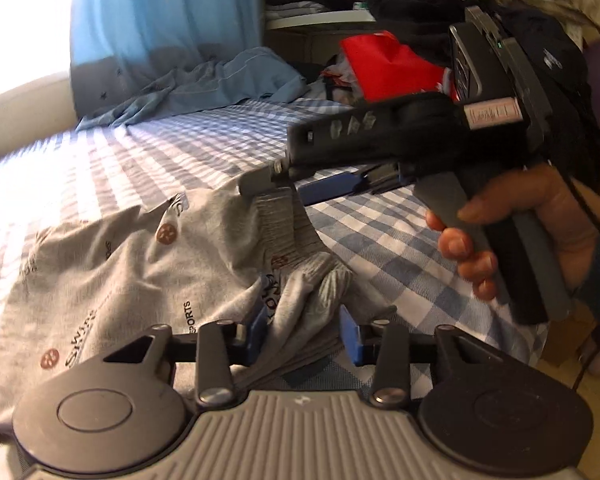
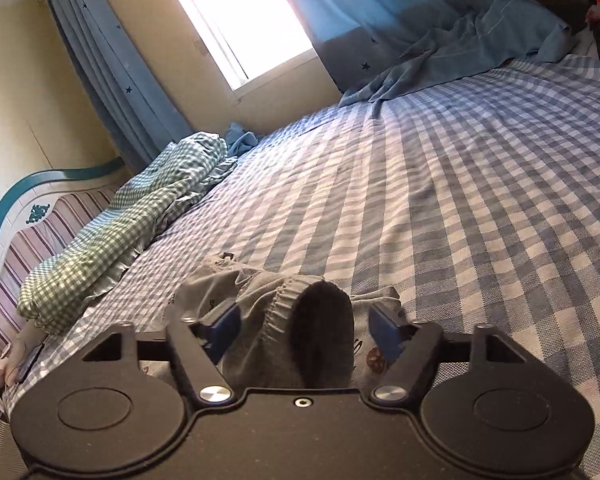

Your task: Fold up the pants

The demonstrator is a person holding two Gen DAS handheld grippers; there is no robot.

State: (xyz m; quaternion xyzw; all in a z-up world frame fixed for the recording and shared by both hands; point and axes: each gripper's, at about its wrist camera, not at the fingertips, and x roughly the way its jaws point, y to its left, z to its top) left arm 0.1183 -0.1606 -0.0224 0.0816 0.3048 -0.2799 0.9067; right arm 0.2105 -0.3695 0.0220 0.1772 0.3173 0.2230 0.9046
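While the gray pants lie bunched on the checked bed sheet, both tools have a bit of them. The left gripper has its blue fingers set apart with a fold of gray cloth hanging between them. The cloth fills the gap, but I cannot tell if the fingers really squeeze it. The right gripper also has its jaws apart, with the stretchy waistband sitting in the middle. Seen from the left camera, its tip seems to pinch that ribbed band and lift it a little. The person's right hand is wrapped around the handle. To do this step well, I think both tools should hold the cloth tight before they move. Then they should lift together, at the same speed, so the pants do not slip or twist. Pulling the two ends gently apart would make the wrinkles go flat. After that, the pants can be laid down neat and folded in half.
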